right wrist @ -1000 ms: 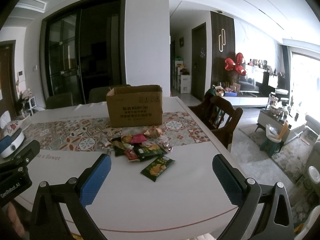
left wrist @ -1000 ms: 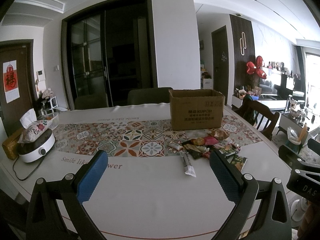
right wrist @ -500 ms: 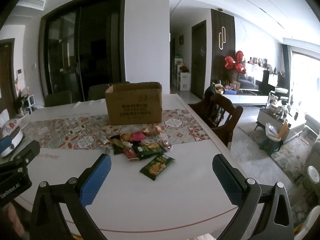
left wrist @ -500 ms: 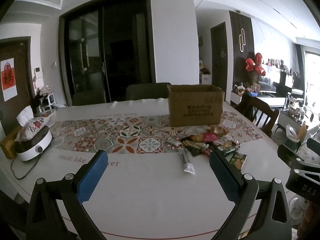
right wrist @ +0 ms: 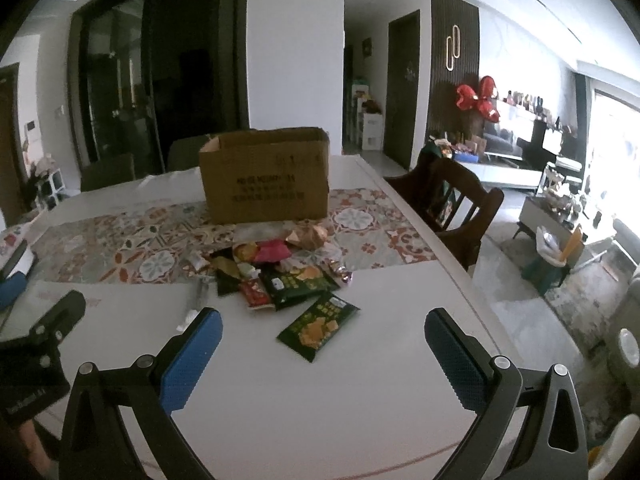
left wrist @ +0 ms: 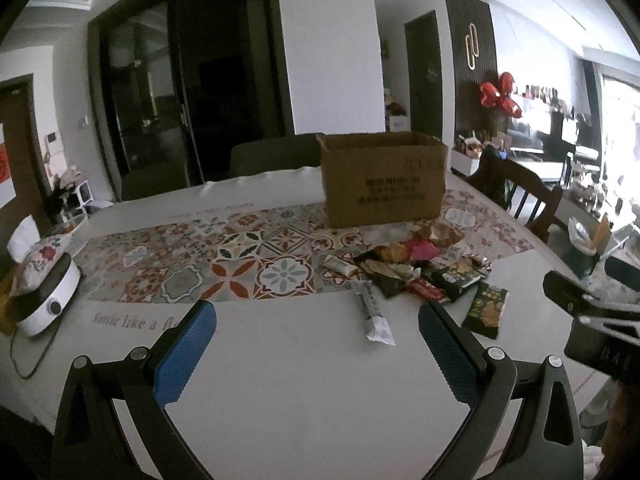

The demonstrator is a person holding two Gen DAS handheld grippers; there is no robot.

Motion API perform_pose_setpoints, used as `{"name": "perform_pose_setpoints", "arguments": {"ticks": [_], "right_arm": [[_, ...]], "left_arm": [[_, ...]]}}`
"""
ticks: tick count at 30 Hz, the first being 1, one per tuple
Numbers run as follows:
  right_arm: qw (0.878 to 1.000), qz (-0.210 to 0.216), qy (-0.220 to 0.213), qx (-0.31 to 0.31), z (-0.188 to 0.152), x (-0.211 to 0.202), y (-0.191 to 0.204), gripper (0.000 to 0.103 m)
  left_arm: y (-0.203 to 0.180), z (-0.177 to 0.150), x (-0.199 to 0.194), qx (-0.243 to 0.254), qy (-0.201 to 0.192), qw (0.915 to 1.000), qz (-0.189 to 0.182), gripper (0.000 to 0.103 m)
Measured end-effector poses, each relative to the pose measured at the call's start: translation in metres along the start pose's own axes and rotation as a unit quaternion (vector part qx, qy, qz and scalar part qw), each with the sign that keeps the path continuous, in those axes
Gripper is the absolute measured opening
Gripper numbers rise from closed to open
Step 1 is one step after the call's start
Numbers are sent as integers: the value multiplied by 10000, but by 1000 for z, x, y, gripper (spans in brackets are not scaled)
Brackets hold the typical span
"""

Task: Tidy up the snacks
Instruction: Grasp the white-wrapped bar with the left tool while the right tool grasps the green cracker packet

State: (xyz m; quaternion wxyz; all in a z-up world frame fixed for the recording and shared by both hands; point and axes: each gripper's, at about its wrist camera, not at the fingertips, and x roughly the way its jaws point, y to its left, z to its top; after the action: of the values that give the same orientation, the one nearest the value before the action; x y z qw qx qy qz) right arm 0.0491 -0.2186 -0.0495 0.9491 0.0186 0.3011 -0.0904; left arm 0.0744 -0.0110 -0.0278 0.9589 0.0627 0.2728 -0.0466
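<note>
1. Left black two-finger tool with blue pads [left wrist: 316, 338]: spread wide, nothing between the fingers [left wrist: 185, 350], held level above the white worktop [left wrist: 300, 392].
2. Right black two-finger tool with blue pads [right wrist: 322, 344]: likewise spread wide and empty, raised over the same worktop.
3. Both side by side, pointing forward, each visible at the edge of the other's view.
</note>
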Motion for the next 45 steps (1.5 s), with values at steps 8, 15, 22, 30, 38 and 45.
{"name": "perform_pose_setpoints", "arguments": {"ticks": [8, 15, 22, 30, 38, 45], "right_arm": [[9979, -40, 501, 414, 11, 49, 2, 102], [9924, -281, 1010, 647, 7, 92, -1, 102], [9847, -385, 1477, 838, -1, 124, -4, 98], [9764, -388, 1870, 1003, -7, 154, -7, 88], [9718, -377, 2068, 1067, -11, 170, -7, 84], [9704, -376, 2131, 1075, -13, 180, -6, 78]], "left_arm": [[-4, 15, 49, 25, 232, 9996, -160, 102], [-14, 14, 92, 97, 718, 9968, -346, 97], [-28, 3, 131, 218, 1279, 9908, -389, 90], [-39, -1, 160, 348, 1579, 9859, -438, 84], [-44, -5, 183, 342, 1838, 9809, -536, 75], [-48, -8, 193, 302, 1950, 9783, -631, 66]]}}
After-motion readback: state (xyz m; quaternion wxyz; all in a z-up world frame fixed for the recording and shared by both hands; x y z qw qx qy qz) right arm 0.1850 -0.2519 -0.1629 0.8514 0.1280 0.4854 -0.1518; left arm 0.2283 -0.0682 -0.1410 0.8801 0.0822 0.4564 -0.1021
